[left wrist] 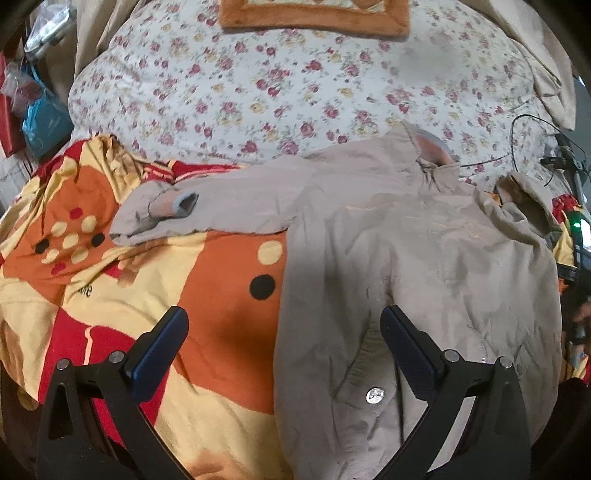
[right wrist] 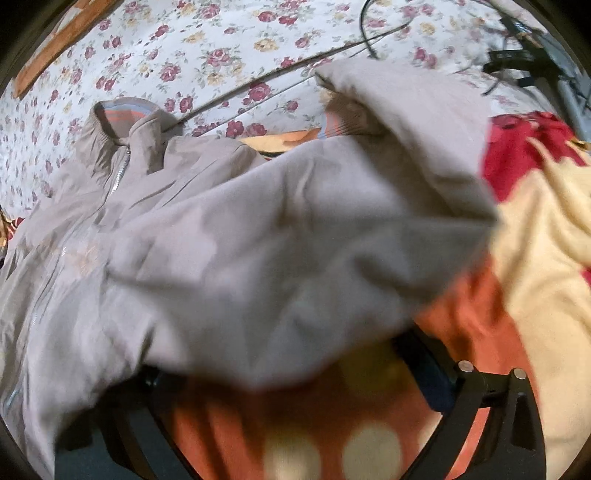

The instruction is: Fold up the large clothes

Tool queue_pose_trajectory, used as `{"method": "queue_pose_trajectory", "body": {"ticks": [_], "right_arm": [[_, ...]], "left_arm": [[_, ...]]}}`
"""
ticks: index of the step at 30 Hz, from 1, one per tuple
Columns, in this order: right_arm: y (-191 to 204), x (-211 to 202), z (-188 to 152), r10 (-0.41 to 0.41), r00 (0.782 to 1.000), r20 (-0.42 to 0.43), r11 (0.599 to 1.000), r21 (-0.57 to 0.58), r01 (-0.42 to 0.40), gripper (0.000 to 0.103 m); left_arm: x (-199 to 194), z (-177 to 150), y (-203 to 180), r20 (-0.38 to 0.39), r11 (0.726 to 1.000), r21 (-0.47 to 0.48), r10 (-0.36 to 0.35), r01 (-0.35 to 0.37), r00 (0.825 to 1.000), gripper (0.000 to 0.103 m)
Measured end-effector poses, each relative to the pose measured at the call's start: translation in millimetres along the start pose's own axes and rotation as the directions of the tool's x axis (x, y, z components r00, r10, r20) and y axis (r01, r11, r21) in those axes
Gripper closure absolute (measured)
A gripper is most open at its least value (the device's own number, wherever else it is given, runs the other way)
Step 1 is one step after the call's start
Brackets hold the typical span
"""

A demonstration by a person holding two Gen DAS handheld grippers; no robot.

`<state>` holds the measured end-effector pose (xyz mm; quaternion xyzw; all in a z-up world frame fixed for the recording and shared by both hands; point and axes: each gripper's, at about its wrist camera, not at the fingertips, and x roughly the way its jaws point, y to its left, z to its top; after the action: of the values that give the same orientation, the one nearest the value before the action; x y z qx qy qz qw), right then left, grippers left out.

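Note:
A large beige zip jacket [left wrist: 406,258] lies spread on a bed. Its left sleeve [left wrist: 177,214] stretches out to the left over an orange, yellow and red blanket [left wrist: 207,295]. My left gripper [left wrist: 284,332] is open and empty, low over the jacket's left hem edge, one finger over the blanket and one over the jacket. In the right wrist view the jacket's right sleeve [right wrist: 295,240] is draped over my right gripper [right wrist: 288,354] and hides its fingertips. The collar [right wrist: 125,118] and zipper show at the upper left.
A floral quilt [left wrist: 295,81] covers the bed beyond the jacket. An orange-edged cushion [left wrist: 314,18] lies at the far end. Black cables and a stand [right wrist: 524,59] lie at the right. Bags [left wrist: 40,107] sit off the bed's left side.

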<state>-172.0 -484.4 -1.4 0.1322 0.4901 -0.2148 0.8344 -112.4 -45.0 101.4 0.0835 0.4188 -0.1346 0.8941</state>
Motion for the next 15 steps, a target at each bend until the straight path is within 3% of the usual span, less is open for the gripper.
{"method": "queue_pose_trajectory", "body": {"ticks": [3, 9, 15], "right_arm": [[5.5, -37.8, -13.5, -0.05, 0.999, 0.015, 0.998, -0.036, 0.051, 0.003], [23.8, -123.1, -42.0, -0.035, 0.994, 0.106, 0.997, -0.065, 0.042, 0.003], [47.0, -165.8, -39.8, 0.005, 0.995, 0.095, 0.993, -0.119, 0.006, 0.003]], "left_arm": [[-4.0, 0.4, -7.0, 0.01, 0.999, -0.006, -0.032, 0.032, 0.999, 0.0], [-9.0, 4.6, -21.2, 0.009, 0.997, 0.01, -0.08, 0.08, 0.997, 0.0], [-16.6, 6.5, -26.6, 0.022, 0.995, 0.019, -0.097, 0.097, 0.995, 0.0]]}}
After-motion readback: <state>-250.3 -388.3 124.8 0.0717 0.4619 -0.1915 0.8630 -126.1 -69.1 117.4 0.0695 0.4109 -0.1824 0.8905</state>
